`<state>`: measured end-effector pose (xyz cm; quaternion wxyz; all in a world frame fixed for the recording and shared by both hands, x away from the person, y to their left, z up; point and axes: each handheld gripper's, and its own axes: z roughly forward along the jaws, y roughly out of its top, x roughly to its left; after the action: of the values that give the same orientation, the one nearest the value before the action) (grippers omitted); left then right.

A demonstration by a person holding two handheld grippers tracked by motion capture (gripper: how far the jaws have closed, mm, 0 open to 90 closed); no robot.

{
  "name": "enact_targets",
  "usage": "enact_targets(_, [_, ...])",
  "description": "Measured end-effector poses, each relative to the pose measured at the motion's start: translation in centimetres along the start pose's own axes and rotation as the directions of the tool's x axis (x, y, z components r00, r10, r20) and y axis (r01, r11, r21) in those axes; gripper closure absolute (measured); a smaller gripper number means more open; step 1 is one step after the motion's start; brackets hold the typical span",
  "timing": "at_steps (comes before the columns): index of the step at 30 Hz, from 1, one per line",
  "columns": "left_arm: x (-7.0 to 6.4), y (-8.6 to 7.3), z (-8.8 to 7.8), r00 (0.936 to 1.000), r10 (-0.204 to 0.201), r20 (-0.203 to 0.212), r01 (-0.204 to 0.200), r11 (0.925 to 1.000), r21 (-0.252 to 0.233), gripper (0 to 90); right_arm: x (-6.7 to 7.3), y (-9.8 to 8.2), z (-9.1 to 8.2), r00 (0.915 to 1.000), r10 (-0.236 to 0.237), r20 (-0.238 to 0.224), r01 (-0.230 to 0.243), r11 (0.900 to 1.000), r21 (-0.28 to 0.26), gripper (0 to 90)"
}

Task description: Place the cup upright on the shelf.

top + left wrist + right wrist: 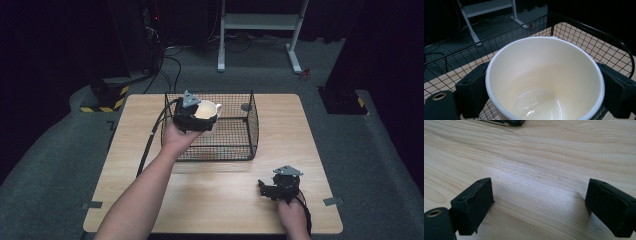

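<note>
there is one cup (208, 110), one wire basket (240, 145) and two tools on the single wooden table (220, 200). the left tool (192, 117) grips the cream cup, its two black pads pressed against opposite sides of the cup's wall just under the rim, as the left gripper view shows with the cup (544, 80) wedged between them. the cup is held inside the top of the basket, toward the basket's left side and near its far wall, above the basket floor; whether it touches the mesh anywhere i cannot tell. in the high view the cup's mouth faces up and slightly toward the table's right edge, so its long axis runs close to upright with a slight tilt, and a small handle sticks out on the side toward the table's right edge. the cup's inside is glossy with a bright highlight at the bottom. the basket (574, 27) is black, rectangular and open-topped, standing on the far half of the table about midway between the left and right edges. the right tool (280, 190) sits low over the table near the near right corner, well apart from the basket, with a hand (292, 215) behind it. its jaws stand wide apart with bare wood grain (539, 177) between them, holding nothing. one cable (150, 145) trails from the left tool across the table toward the near left side.
</note>
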<state>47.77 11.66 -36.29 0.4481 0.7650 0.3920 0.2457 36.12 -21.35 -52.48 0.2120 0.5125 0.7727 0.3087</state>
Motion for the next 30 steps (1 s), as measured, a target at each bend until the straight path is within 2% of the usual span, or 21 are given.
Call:
enact_targets(16, [0.3,0.6,2.5,0.9999,0.005,-0.016,-0.004,0.9986,0.053,10.8,0.0,0.0,0.0,1.0,-0.007,-0.001,0.007,1.0,-0.002,7.8])
enact_targets(24, [0.8,0.3,4.0,0.9997,-0.012,-0.019,0.014,0.9949,0.099,10.8,0.1,0.0,0.0,1.0,-0.001,-0.005,0.001,1.0,0.002,7.7])
enact_targets(30, [1.3,0.0,5.2,0.9991,-0.029,-0.031,0.033,0.9886,0.147,10.8,0.1,0.0,0.0,1.0,-0.005,-0.005,0.005,1.0,0.003,7.7])
